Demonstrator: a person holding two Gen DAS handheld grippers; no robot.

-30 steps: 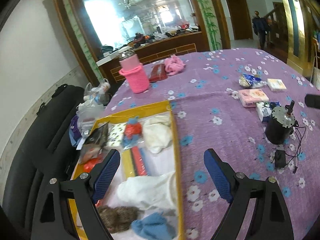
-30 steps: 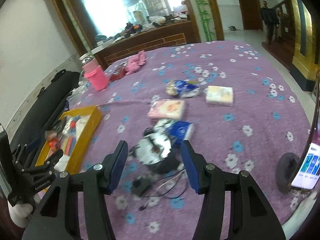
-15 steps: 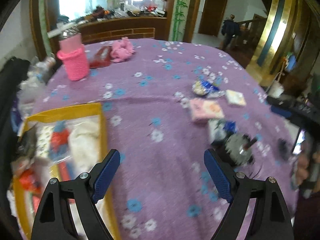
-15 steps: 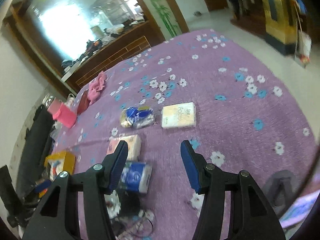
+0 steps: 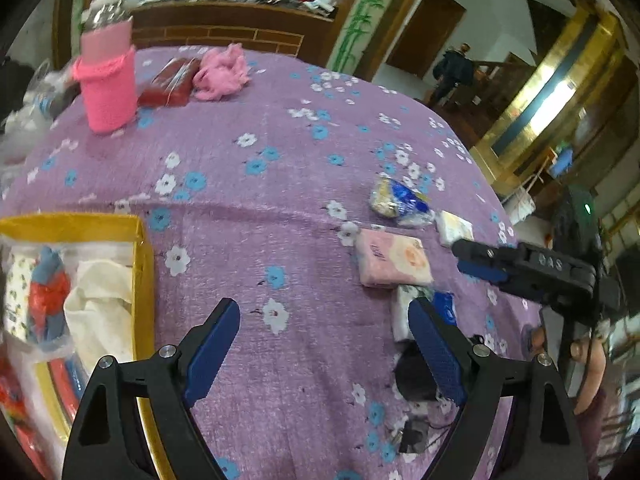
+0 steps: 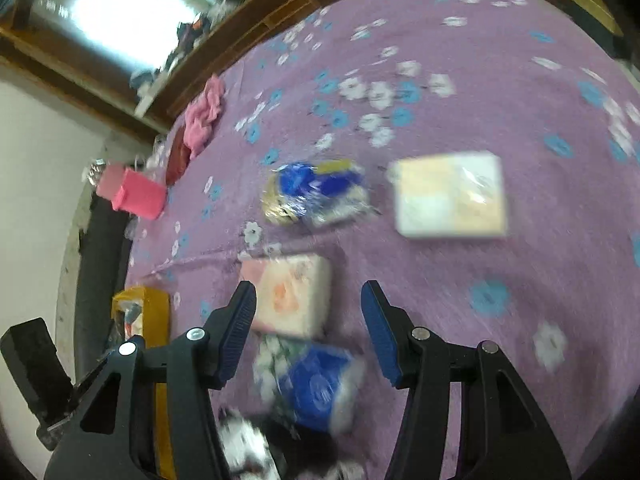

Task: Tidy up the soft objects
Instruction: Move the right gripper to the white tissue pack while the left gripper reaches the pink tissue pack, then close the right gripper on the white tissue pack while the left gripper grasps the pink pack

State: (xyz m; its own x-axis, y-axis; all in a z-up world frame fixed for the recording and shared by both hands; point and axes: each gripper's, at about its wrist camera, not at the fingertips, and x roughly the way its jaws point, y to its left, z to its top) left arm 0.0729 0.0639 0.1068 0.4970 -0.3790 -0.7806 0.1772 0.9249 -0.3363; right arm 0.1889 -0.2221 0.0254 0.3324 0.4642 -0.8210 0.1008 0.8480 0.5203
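My left gripper [image 5: 324, 344] is open and empty over the bare purple flowered cloth [image 5: 280, 184], just right of the yellow box [image 5: 145, 264] that holds white cloth and other soft pieces. My right gripper [image 6: 307, 316] is open too, low over a pink tissue pack [image 6: 292, 296] and a blue-and-white pack [image 6: 316, 384], its pads clear of both. Beyond lie a blue-and-yellow bag [image 6: 316, 194] and a cream tissue pack [image 6: 450, 196]. The left wrist view shows the right gripper [image 5: 468, 260] beside the pink pack [image 5: 394, 262].
A black motor [image 5: 412, 376] with wires sits near the blue-and-white pack [image 5: 402, 312]. At the table's far side stand a bottle in a pink knitted sleeve [image 5: 108, 88], a dark red pouch [image 5: 170, 82] and a pink cloth [image 5: 222, 72]. A person walks in the doorway [image 5: 452, 72].
The left gripper has swung from above the yellow box to the cloth right of it. The right gripper has moved off the motor, forward and lower, to the tissue packs. Neither gripper's opening has changed.
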